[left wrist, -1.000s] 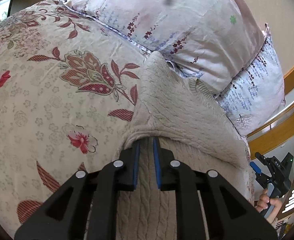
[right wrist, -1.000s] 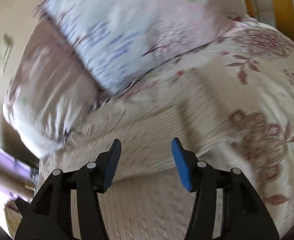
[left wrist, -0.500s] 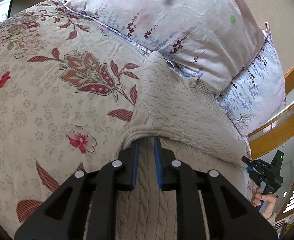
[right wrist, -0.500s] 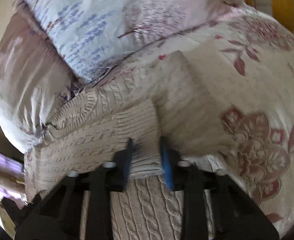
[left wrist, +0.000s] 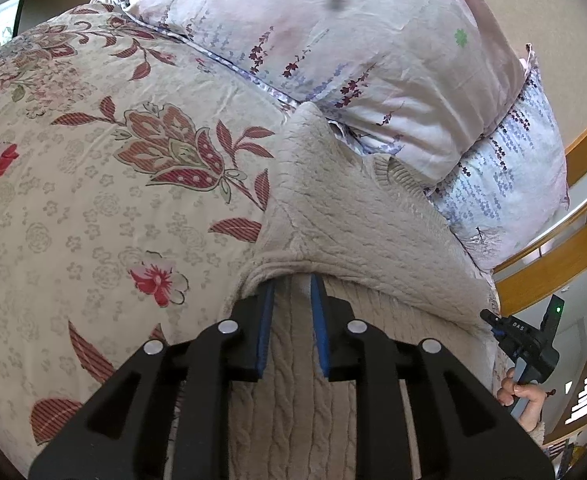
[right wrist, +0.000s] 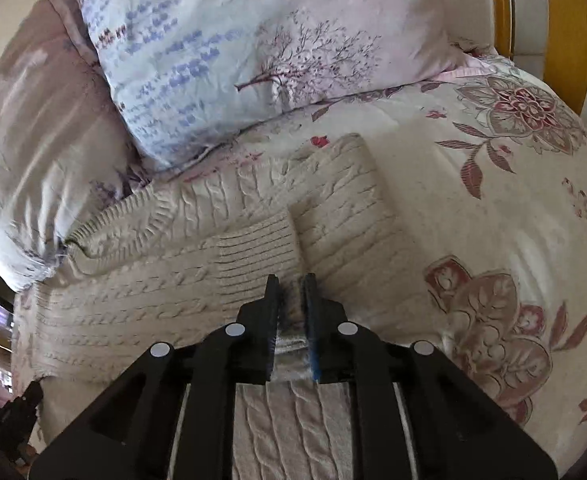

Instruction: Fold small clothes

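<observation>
Cream cable-knit sweater (left wrist: 357,216) lies on the floral bedspread (left wrist: 93,200), its top touching the pillows (left wrist: 353,48). Left tool (left wrist: 291,292) jaws easing apart, a knit fold between them, tips under the folded edge. Right tool (right wrist: 291,292) opening too (ribbed cuff (right wrist: 259,256) edge between the pads, contact unclear).

Bright daylight, soft shadows; fisheye bends edges, dark corners; right view slightly blurred.

Floral bedspread (left wrist: 93,208), pillows (left wrist: 333,52), beige wall (left wrist: 553,40)
</observation>
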A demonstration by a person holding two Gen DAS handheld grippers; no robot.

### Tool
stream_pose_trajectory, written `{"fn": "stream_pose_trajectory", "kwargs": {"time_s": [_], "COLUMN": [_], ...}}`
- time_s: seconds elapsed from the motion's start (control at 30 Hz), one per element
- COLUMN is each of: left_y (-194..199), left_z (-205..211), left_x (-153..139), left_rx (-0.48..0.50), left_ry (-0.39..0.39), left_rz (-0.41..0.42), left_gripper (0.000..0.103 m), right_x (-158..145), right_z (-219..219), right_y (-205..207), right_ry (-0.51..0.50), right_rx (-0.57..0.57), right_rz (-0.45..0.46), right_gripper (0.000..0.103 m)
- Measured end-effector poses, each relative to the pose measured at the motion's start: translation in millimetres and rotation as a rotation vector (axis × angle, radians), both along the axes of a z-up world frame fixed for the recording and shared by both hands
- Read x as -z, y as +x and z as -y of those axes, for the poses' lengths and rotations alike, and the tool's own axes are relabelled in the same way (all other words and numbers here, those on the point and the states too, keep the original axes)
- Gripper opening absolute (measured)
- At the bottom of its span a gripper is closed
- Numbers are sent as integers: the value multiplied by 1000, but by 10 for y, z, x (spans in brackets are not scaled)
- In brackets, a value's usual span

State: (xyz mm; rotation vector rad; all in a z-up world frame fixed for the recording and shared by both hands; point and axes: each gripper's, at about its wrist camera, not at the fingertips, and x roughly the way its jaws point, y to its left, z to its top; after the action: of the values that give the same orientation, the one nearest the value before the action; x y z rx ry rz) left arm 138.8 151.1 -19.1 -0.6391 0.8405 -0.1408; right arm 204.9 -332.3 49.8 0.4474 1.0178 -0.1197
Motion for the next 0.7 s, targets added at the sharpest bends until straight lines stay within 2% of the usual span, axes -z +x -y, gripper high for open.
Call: {"fn": "stream_pose_trajectory", "kwargs": {"time_s": [0.03,0.07,0.1,0.23,0.37,0.4,0.43,0.5,0.7], "left_y": [0,-5,-13,-110,-313,-370,-443,-562,-941], "left_z": [-4,-7,-6,-78,-159,-172,-187,-206,-301], "left_x": [-2,-5,-7,-1,-14,-28,-49,-69,19], "left_rx": [5,10,14,40,86,96,106,110,135], "left_ry": [-7,-14,-18,-55,-88,-94,-96,-81,-158], "left_rz": [1,1,1,6,35,47,55,55,53], "left_gripper": [24,25,26,28,35,39,49,54,51], "right_x": [-56,-110,-164,-370,-396,-393,-380,-343,-233], "right_z": [32,60,84,185,326,364,419,497,650], "right_y": [-33,-76,-129,-435,-793,-884,-1003,-1174,-1745], "right_ry": [11,24,34,63,115,121,134,166,256], "right_rx": [1,0,-2,-49,-85,-88,-89,-87,-78], "right_rz": [1,13,29,77,72,67,61,52,48], "right_gripper": [34,47,54,58,59,59,59,59,59]}}
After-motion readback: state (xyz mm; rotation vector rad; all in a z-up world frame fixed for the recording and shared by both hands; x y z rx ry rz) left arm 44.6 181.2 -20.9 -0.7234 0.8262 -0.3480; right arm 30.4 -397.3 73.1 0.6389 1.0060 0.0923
